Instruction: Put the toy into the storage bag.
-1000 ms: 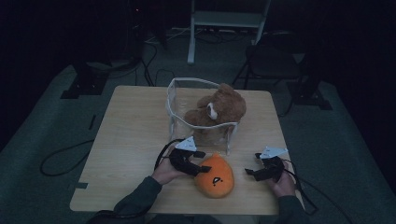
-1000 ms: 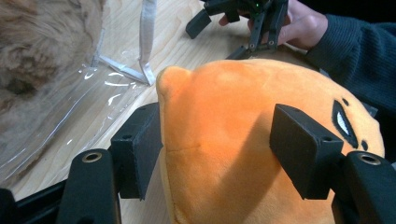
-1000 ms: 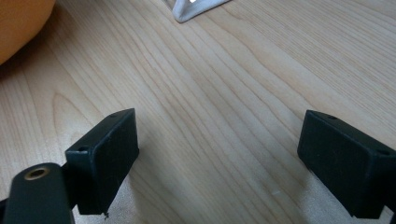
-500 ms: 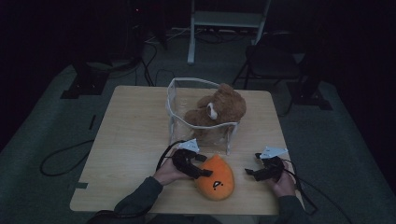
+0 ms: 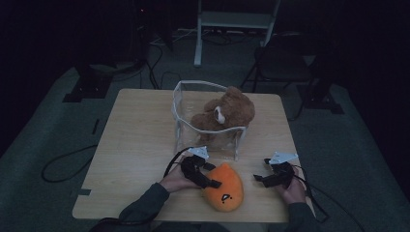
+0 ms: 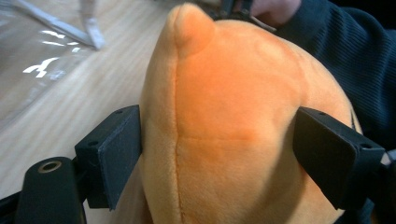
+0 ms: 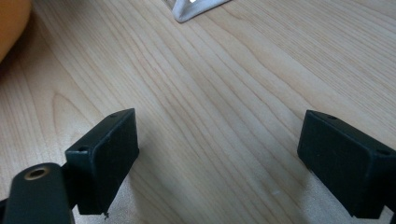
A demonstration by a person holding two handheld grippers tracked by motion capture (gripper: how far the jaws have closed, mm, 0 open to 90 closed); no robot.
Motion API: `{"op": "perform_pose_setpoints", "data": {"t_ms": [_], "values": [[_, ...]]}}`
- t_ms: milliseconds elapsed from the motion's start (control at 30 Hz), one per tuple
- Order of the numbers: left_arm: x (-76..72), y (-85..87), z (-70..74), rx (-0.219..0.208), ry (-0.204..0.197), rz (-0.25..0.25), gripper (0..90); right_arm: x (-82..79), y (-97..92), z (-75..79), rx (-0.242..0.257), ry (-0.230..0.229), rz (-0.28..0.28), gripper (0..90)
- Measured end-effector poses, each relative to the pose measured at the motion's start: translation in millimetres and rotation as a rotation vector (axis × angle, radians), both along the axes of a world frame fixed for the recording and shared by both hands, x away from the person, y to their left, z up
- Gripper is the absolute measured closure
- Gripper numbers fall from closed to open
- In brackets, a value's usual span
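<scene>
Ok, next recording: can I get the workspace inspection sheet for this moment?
Surface: wooden table, bare apart from the items below.
Job's things: orange plush toy, lying at the near edge.
Clutter: brown teddy bear in a clear white-edged container.
Grippers: left gripper has just been opening, the plush between its jaws; right gripper open over bare wood.
Cables: black cable looped on the floor at left.
Surroundings: dark room, white stand, chair.
</scene>
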State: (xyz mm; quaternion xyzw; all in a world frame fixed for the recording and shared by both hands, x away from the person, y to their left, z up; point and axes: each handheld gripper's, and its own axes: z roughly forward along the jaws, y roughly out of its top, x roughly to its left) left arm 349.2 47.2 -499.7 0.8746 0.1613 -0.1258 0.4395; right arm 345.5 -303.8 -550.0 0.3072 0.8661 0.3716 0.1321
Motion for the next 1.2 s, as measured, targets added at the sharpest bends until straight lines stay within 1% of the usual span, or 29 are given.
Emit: {"op": "perform_pose_setpoints", "data": {"t_ms": [67, 167, 200, 233, 300, 367, 467, 633, 800, 867, 900, 1033, 1200], "values": [[0.4, 0.2, 0.3, 0.001, 0.005, -0.003, 18.5, 0.0, 0.0, 0.0, 0.000, 0.000, 0.000, 11.7], [1.3, 1.3, 0.7, 0.010, 0.015, -0.003, 24.8, 0.0, 0.0, 0.0, 0.000, 0.000, 0.000, 11.7], [0.9, 1.5, 0.9, 0.009, 0.011, -0.005, 28.0, 0.0, 0.0, 0.0, 0.000, 0.000, 0.000, 11.7], [0.1, 2.0, 1.9, 0.011, -0.003, -0.008, 31.5, 0.0, 0.0, 0.0, 0.000, 0.000, 0.000, 11.6], [-0.7, 2.5, 2.5, 0.006, -0.010, -0.009, 38.6, 0.0, 0.0, 0.0, 0.000, 0.000, 0.000, 11.6], [-0.8, 3.6, 3.1, 0.003, -0.016, -0.012, 43.0, 0.0, 0.0, 0.0, 0.000, 0.000, 0.000, 11.7], [-1.5, 5.5, 4.4, -0.018, -0.018, -0.014, 48.0, 0.0, 0.0, 0.0, 0.000, 0.000, 0.000, 11.6], [-2.4, 7.0, 6.7, -0.055, -0.006, -0.016, 52.3, 0.0, 0.0, 0.0, 0.000, 0.000, -0.001, 11.7], [-2.9, 9.6, 11.2, -0.074, -0.025, 0.002, 55.7, 0.0, 0.0, 0.0, 0.000, 0.000, 0.000, 11.7], [-2.6, 11.8, 13.1, -0.082, -0.033, 0.024, 56.7, 0.0, 0.0, 0.0, 0.000, 0.000, 0.000, 11.6], [-2.1, 12.8, 13.7, -0.082, -0.034, 0.027, 57.2, 0.0, 0.0, 0.0, 0.000, 0.000, 0.000, 11.7], [-1.2, 16.3, 15.6, -0.092, -0.043, 0.051, 57.8, 0.0, 0.0, 0.0, 0.000, 0.000, 0.000, 11.7], [-1.4, 18.8, 18.9, -0.103, -0.059, 0.068, 58.2, 0.0, 0.0, 0.0, 0.000, 0.000, 0.000, 11.7]]}}
